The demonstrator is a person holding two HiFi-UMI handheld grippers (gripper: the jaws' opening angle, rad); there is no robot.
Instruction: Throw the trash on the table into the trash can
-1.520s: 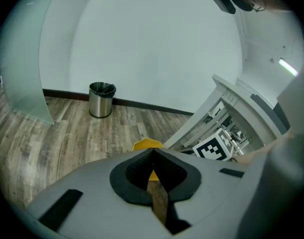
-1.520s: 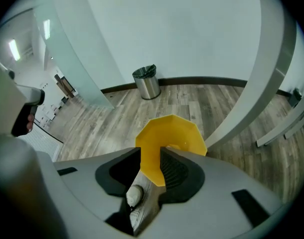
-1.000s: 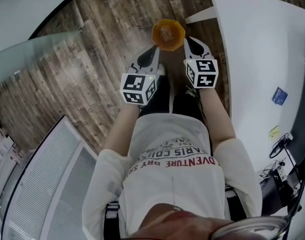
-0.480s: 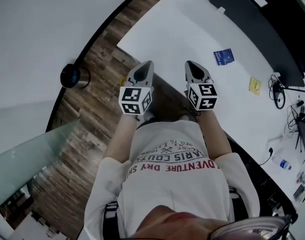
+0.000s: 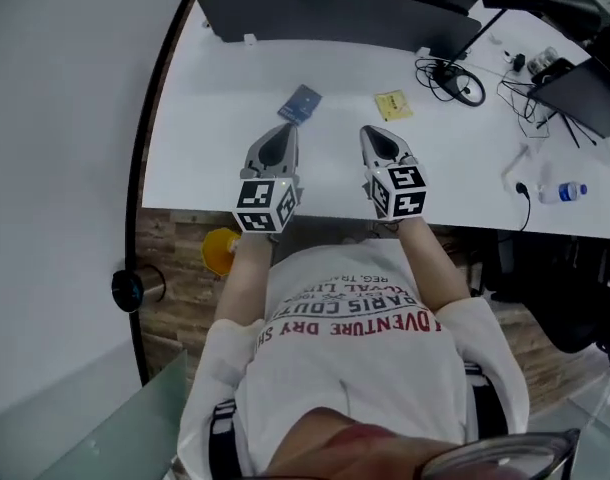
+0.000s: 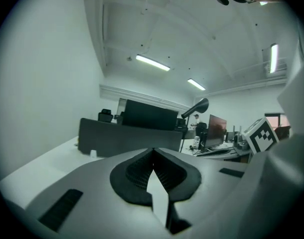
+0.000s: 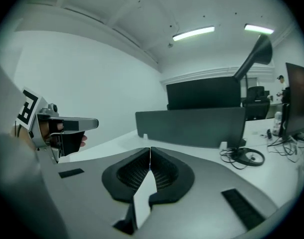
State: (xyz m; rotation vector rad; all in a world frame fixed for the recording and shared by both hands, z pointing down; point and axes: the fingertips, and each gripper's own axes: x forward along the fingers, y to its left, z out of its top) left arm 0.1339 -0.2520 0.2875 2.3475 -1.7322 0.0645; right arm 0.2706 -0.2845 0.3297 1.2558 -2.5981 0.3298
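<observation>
**A:** Where is the trash at this moment?

**B:** On the white table (image 5: 205, 128). I take the small blue packet (image 5: 300, 104) and the yellow paper (image 5: 393, 105) for the trash. They lie apart from each other, beyond the tips of the two grippers, and nothing touches them.

**A:** And the trash can?

**B:** The orange bin (image 5: 221, 251) stands on the wooden floor (image 5: 175, 248) by the table edge, on the person's left. I cannot see what is in it.

**A:** How much of the work is left, then?

**B:** At least these two pieces, I think. Neither of them is picked up yet.

**A:** Do the tools hold anything?

**B:** No. The left gripper (image 5: 276, 143) and the right gripper (image 5: 382, 145) are both clenched on nothing, and their pads meet. I judge they must open before any pick.

**A:** What does each view add?

**B:** Only the head view shows the packet, the paper and the bin. The gripper views look level across the table to a dark partition (image 7: 192, 126) and the ceiling lamps (image 7: 193, 33), and they show the jaws from near. The right gripper view catches the left gripper at its left edge. The left gripper view catches the other's marker cube (image 6: 263, 133).
</observation>
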